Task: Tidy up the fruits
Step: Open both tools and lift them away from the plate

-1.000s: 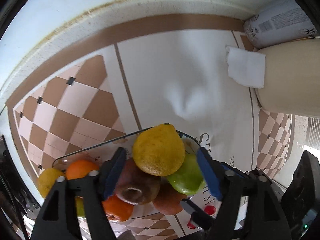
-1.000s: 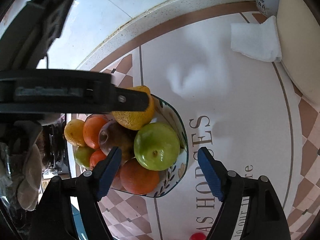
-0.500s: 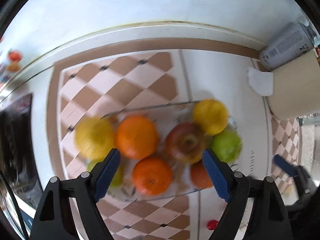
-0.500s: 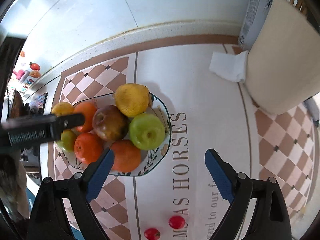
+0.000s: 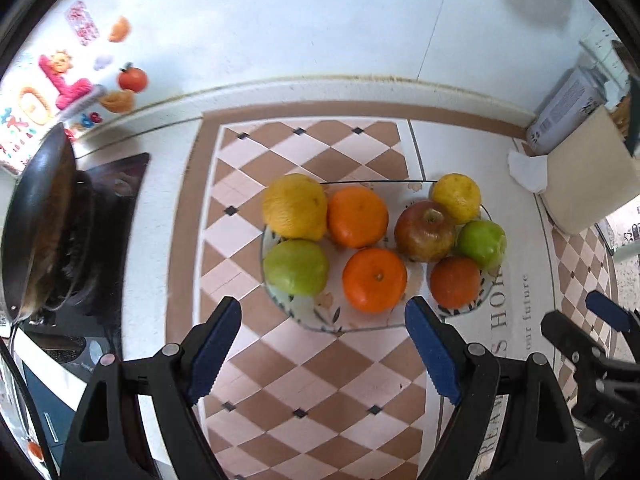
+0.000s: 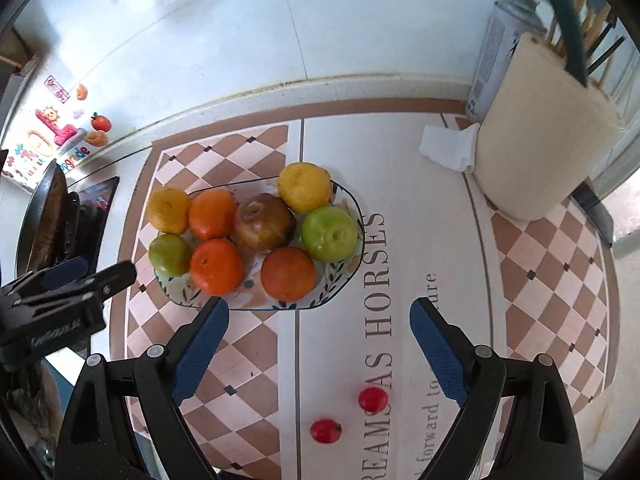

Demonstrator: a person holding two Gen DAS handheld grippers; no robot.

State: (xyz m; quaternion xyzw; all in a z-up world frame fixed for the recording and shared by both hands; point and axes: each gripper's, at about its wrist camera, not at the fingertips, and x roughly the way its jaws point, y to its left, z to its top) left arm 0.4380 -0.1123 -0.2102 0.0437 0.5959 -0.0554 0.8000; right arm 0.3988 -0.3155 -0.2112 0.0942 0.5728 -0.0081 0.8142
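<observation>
Ahead of the left hand-held gripper (image 5: 324, 344), the fruit plate (image 5: 372, 322) sits on the tabletop (image 5: 304, 384), holding eight fruits: two lemons, two green apples, three oranges and one red-brown apple (image 5: 425, 230). Left hand-held gripper: jaws wide apart, empty, above the tabletop just short of the plate's near rim. Right hand-held gripper (image 6: 320, 348): jaws likewise apart, empty, with two small red fruits (image 6: 326, 430) between and below its fingers. Beyond it to the right stand a beige container (image 6: 536, 136) and a crumpled tissue (image 6: 448, 147).
</observation>
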